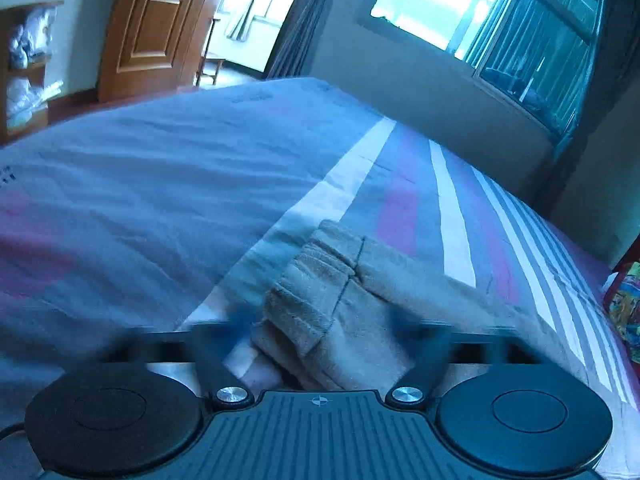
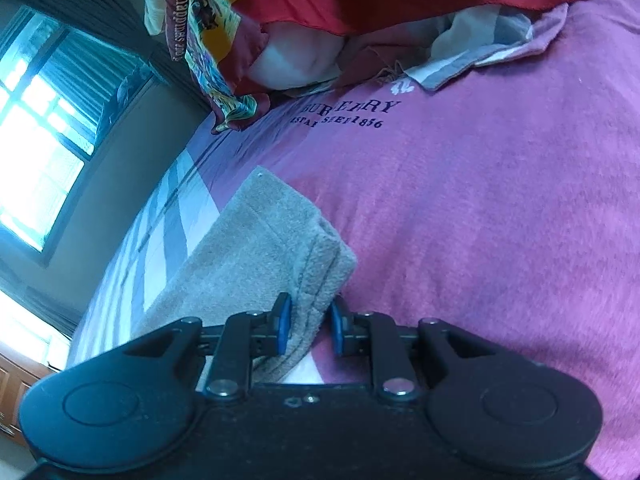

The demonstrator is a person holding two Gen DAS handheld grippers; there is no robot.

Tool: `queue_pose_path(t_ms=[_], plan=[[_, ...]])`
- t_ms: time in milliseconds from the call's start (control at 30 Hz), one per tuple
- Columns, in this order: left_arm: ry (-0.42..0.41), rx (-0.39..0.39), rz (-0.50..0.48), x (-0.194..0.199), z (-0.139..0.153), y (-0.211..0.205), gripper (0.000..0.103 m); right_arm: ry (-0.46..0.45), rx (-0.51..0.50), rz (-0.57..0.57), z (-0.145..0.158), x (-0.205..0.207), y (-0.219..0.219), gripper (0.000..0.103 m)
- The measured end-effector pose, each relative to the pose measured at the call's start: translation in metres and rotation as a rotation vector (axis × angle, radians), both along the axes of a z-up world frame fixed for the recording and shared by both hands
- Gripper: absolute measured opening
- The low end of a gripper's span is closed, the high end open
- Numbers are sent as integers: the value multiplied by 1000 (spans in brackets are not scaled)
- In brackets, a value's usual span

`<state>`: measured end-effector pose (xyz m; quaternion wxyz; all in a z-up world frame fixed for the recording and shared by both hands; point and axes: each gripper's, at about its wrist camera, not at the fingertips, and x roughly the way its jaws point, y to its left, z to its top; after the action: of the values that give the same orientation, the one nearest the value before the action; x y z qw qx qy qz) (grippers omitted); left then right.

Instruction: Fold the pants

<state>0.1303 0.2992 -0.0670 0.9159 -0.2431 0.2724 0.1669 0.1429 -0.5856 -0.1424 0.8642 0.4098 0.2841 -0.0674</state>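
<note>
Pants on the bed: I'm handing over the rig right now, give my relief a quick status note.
Left hand-held gripper: open wide, blurred, the folded end of the beige pants lying between its fingers, not clamped.
Right hand-held gripper: jaws narrow, blue pads either side of a pants edge; gap still visible, so grip uncertain.
Pants: folded into a compact stack on the striped bedsheet, near the pink blanket; colourful pillow beyond.
Done: main folds appear made.
Left: probably release the right side, square the edges, check the stack lies flat.
</note>
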Motion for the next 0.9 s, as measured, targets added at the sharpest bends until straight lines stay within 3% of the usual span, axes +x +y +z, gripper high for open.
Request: queue_pose_path(t_ms=[67,133,167,233,333,433,467,533,633,900], plan=[[74,19,-34,13,-7,-5,94,-2,15,-5,-1,1,-2,20],[225,56,-34,33,-25,-5,94,0,19,-8,-2,3,-2,21],[271,31,-34,40,-37,-1,94,3,24,-11,-2,5,-3,21],[246,-12,-21,41,-51,7,99,12,34,-12,-2,11,-6,21],[250,10,-30,44,-52,5,99,39,10,10,9,17,-7,15],[245,10,-45,43,-53,5,99,-127,-94,32,36,1,0,14],[245,11,-46,43,-53,5,99,-106,-141,21,32,2,1,14],[245,15,-46,44,-53,6,99,29,-36,-16,1,12,-8,14],[230,17,-47,31,-52,4,100,12,-81,-33,4,11,3,15],[190,34,-47,24,-55,0,100,117,-200,-5,24,23,16,18]])
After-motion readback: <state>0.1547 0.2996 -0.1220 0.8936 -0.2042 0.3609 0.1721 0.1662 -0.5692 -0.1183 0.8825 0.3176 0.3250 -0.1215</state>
